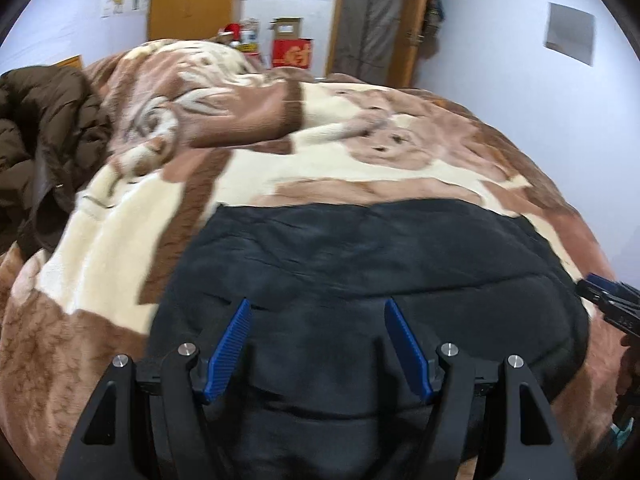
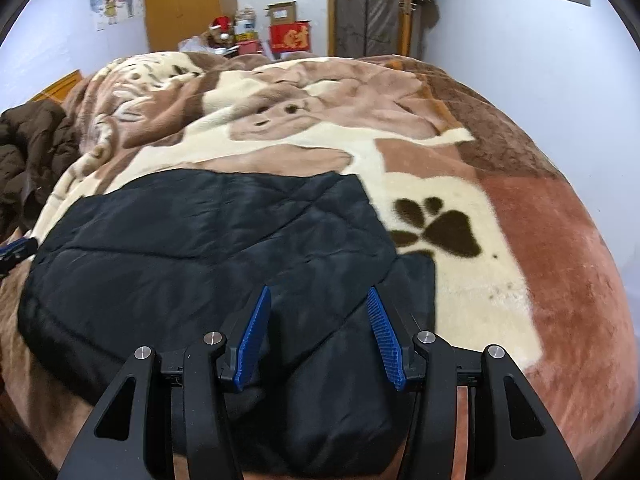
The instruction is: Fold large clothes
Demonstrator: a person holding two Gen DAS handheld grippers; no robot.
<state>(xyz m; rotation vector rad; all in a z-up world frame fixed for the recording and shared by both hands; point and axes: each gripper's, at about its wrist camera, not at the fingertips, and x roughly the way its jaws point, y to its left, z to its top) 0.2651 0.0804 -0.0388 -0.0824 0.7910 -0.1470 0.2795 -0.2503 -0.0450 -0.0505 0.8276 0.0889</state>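
A black quilted jacket [image 1: 360, 264] lies folded flat on a bed with a brown and cream blanket [image 1: 120, 216]. It also shows in the right wrist view [image 2: 192, 236]. My left gripper [image 1: 318, 308] is open and empty, hovering over the jacket's near left part. My right gripper [image 2: 319, 296] is open and empty over the jacket's near right edge. The right gripper also shows at the right edge of the left wrist view [image 1: 600, 296]. The left gripper's tip peeks in at the left edge of the right wrist view [image 2: 16, 250].
A dark brown puffy coat [image 1: 36, 136] lies bunched at the bed's left side, also in the right wrist view [image 2: 28, 148]. Boxes and a red bag [image 2: 290, 38] stand beyond the bed by a wooden door [image 2: 368, 4]. The blanket [image 2: 460, 220] spreads right of the jacket.
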